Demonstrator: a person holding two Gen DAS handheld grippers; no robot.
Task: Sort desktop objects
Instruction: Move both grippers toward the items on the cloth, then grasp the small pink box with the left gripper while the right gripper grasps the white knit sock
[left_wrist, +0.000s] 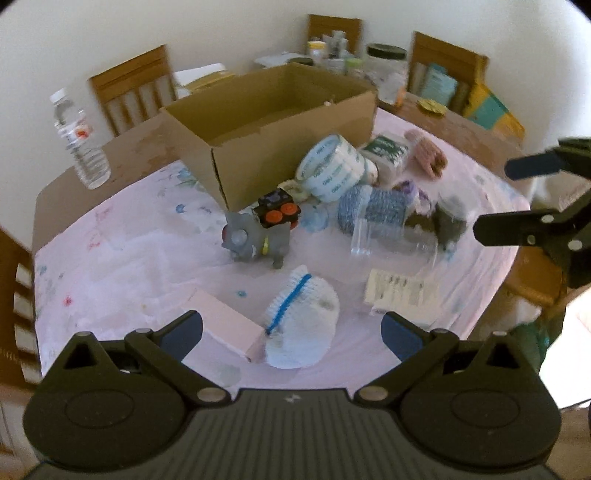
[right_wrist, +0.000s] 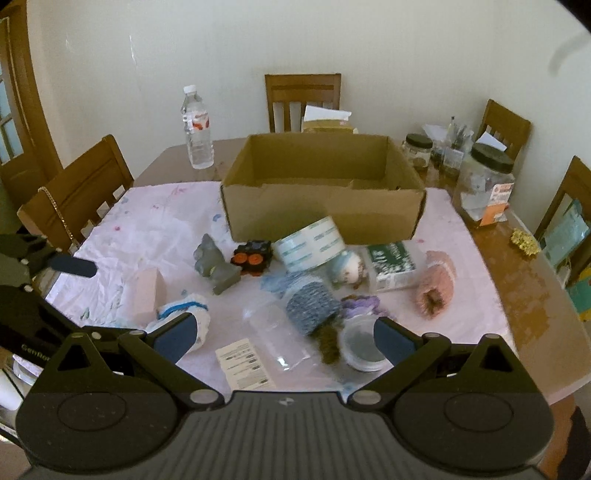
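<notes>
An open cardboard box (left_wrist: 273, 125) (right_wrist: 321, 210) stands on the pink cloth, and it looks empty. In front of it lie a grey toy animal (left_wrist: 251, 236) (right_wrist: 214, 266), a black toy with orange wheels (left_wrist: 279, 212) (right_wrist: 253, 256), a tape roll (left_wrist: 332, 166) (right_wrist: 312, 245), blue yarn (left_wrist: 373, 206) (right_wrist: 312, 306), a clear container (left_wrist: 391, 240) (right_wrist: 280, 339), a white knitted piece (left_wrist: 301, 321) (right_wrist: 181, 314) and a pink box (left_wrist: 229, 328) (right_wrist: 146, 291). My left gripper (left_wrist: 291, 332) is open above the knitted piece. My right gripper (right_wrist: 282, 339) is open over the clear container.
A water bottle (right_wrist: 197, 129) stands at the table's back left. Jars (right_wrist: 484, 184) and clutter stand at the back right. A green-and-white box (right_wrist: 393, 266), a pink knitted roll (right_wrist: 436, 284), a lid (right_wrist: 364, 347) and a label card (right_wrist: 243, 363) lie nearby. Wooden chairs (right_wrist: 79, 192) ring the table.
</notes>
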